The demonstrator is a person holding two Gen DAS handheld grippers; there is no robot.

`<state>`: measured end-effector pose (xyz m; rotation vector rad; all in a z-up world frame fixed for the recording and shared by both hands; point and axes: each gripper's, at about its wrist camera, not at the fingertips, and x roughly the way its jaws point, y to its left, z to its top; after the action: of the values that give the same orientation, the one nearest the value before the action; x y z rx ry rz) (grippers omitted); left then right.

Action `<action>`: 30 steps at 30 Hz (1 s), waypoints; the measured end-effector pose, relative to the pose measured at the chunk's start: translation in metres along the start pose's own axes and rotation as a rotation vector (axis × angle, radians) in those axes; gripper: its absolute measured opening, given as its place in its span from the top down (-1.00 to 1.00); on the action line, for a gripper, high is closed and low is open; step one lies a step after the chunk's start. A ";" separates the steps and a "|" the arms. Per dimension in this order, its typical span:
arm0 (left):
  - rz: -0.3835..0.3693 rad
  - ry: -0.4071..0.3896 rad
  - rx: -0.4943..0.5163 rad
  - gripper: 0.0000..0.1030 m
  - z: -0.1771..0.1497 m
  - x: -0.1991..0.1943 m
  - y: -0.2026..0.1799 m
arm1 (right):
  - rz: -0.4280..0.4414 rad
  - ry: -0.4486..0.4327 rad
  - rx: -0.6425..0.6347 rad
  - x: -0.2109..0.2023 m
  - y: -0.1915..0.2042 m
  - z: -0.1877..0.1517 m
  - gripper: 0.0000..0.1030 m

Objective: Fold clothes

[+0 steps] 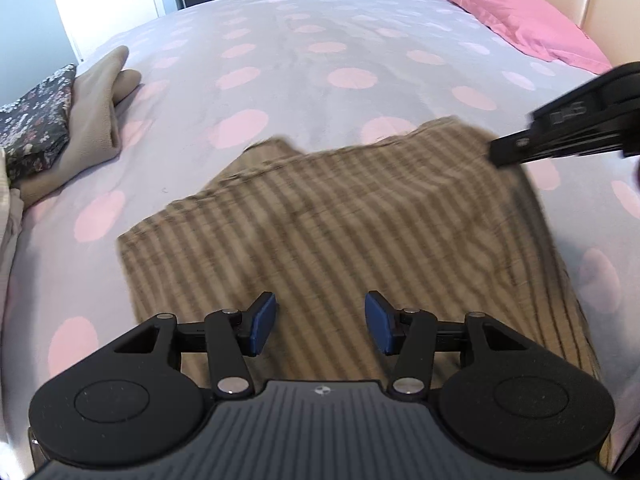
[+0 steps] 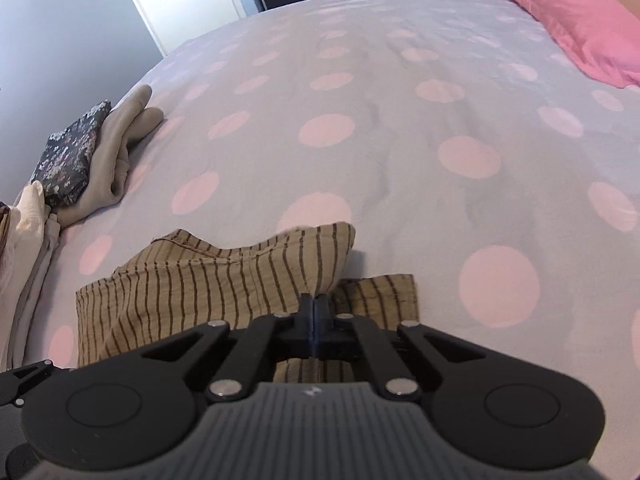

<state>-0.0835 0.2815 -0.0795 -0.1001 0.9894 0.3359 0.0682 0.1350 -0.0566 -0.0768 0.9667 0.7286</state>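
A tan garment with dark stripes (image 1: 340, 216) lies on the polka-dot bed in front of me. My left gripper (image 1: 320, 322) is open and empty, hovering just above the garment's near part. My right gripper (image 2: 316, 306) is shut on a raised corner of the striped garment (image 2: 224, 280), lifting a fold of it off the bed. The right gripper also shows in the left wrist view (image 1: 568, 124), at the garment's far right corner.
A stack of folded clothes lies at the bed's left edge: a dark floral piece (image 1: 36, 120), a beige piece (image 1: 96, 116) and pale items (image 2: 28, 232). A pink pillow (image 1: 516, 12) is at the far right. The bedspread (image 1: 320, 48) stretches ahead.
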 end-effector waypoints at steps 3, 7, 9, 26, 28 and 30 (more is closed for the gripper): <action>0.017 -0.001 -0.005 0.07 -0.001 -0.001 0.004 | -0.060 0.003 0.004 -0.004 -0.007 0.000 0.99; 0.033 0.000 -0.016 0.07 -0.001 -0.002 0.009 | -0.139 0.020 0.033 0.008 -0.023 -0.002 0.99; 0.041 0.004 -0.017 0.07 -0.001 -0.001 0.011 | -0.175 0.032 0.028 0.017 -0.027 -0.004 0.99; 0.050 0.032 -0.003 0.07 -0.019 -0.025 0.017 | -0.025 0.130 0.100 -0.034 -0.033 -0.048 0.46; 0.045 0.035 -0.015 0.07 -0.025 -0.031 0.020 | 0.010 0.158 0.069 -0.040 -0.028 -0.062 0.47; 0.039 0.045 -0.033 0.07 -0.031 -0.036 0.023 | 0.044 0.188 0.039 -0.045 -0.023 -0.076 0.47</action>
<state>-0.1335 0.2879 -0.0652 -0.1186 1.0317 0.3868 0.0113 0.0657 -0.0724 -0.0914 1.1647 0.7526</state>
